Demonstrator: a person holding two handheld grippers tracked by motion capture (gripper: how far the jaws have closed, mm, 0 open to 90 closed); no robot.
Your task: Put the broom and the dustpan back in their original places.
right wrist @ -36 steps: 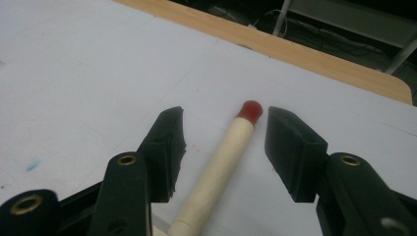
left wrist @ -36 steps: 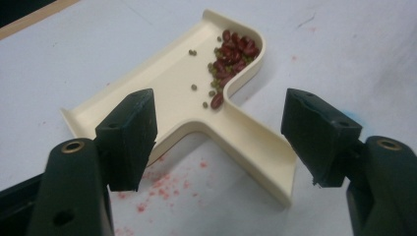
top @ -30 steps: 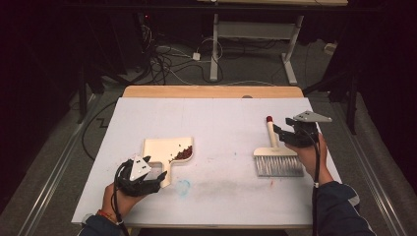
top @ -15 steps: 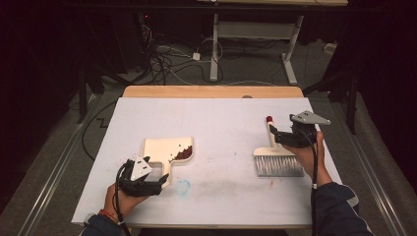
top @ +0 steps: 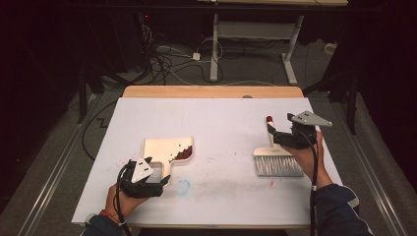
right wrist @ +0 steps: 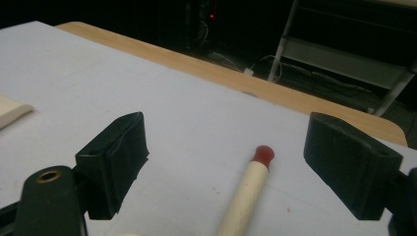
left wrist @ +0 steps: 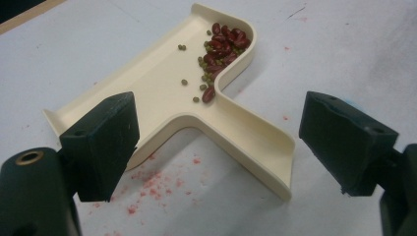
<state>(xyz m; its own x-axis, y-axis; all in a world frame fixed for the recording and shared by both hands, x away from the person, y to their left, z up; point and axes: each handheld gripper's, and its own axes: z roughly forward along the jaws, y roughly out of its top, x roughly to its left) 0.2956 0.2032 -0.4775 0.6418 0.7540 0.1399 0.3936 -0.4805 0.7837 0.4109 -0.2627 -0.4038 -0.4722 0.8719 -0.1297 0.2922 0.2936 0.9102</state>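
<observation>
A cream dustpan (top: pixel 167 149) lies on the white table at the left, with red beans and small green ones (top: pixel 182 155) piled in its corner (left wrist: pixel 223 44). My left gripper (top: pixel 150 179) stands open, one jaw on each side of the dustpan's handle (left wrist: pixel 246 142) and neither touching it. A brush (top: pixel 276 161) with pale bristles lies at the right, its red-tipped wooden handle (right wrist: pixel 246 191) pointing away from me. My right gripper (top: pixel 285 137) is open with the handle lying between its jaws (right wrist: pixel 231 157).
The white table top (top: pixel 221 123) ends in a wooden strip (top: pixel 211 92) at the back. A blue smear (top: pixel 183 186) and red specks (left wrist: pixel 147 182) mark the surface near the dustpan. Cables and a desk frame (top: pixel 216 44) lie on the floor behind.
The right gripper has shifted slightly over the brush handle. The dustpan, the brush and the left gripper stay where they were.
</observation>
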